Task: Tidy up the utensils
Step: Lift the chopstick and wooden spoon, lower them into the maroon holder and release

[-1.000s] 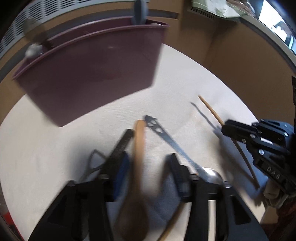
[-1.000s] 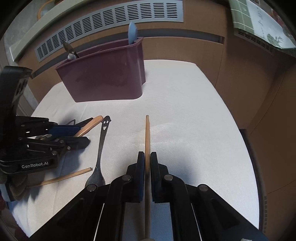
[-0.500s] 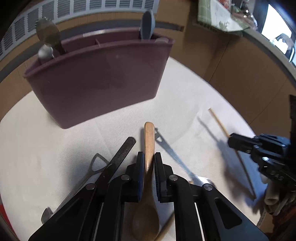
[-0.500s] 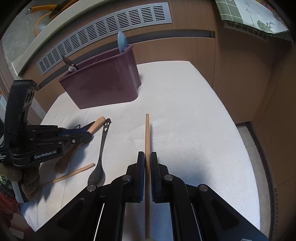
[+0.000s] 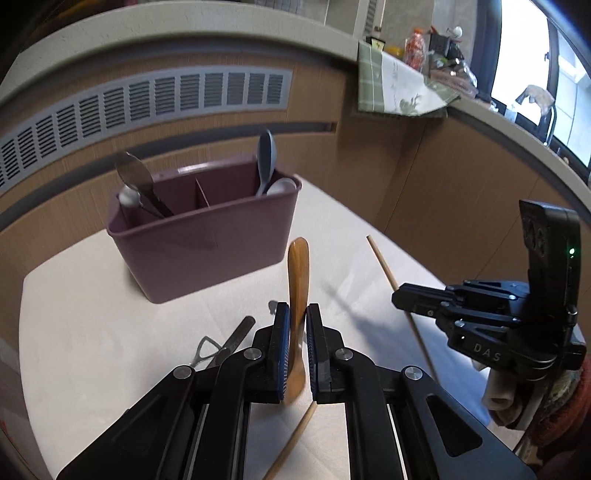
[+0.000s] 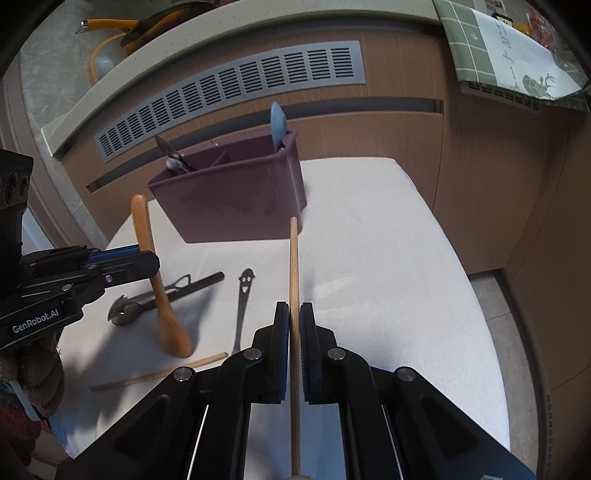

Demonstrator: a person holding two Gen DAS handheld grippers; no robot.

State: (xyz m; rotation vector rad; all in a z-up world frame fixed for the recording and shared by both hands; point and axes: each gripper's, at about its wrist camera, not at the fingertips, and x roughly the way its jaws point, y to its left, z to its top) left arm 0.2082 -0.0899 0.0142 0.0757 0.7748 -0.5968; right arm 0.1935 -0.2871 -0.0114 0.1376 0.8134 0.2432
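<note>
Wooden spoon (image 5: 297, 280) gripped in left tongs (image 5: 298, 325) | chopstick (image 6: 294, 295) gripped in right tongs (image 6: 294, 325)

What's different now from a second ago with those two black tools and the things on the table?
The left tool closed on the wooden spoon and lifted it, so its handle now tilts up off the white tablecloth. The right tool stayed shut on the chopstick and raised it a little. The purple caddy, metal spoon and second chopstick stayed put.

A grey slatted vent (image 6: 236, 96) runs across the wood-panelled wall, with a green checked cloth (image 6: 513, 55) hanging at two o'clock and yellow tools (image 6: 110, 26) at eleven o'clock.
</note>
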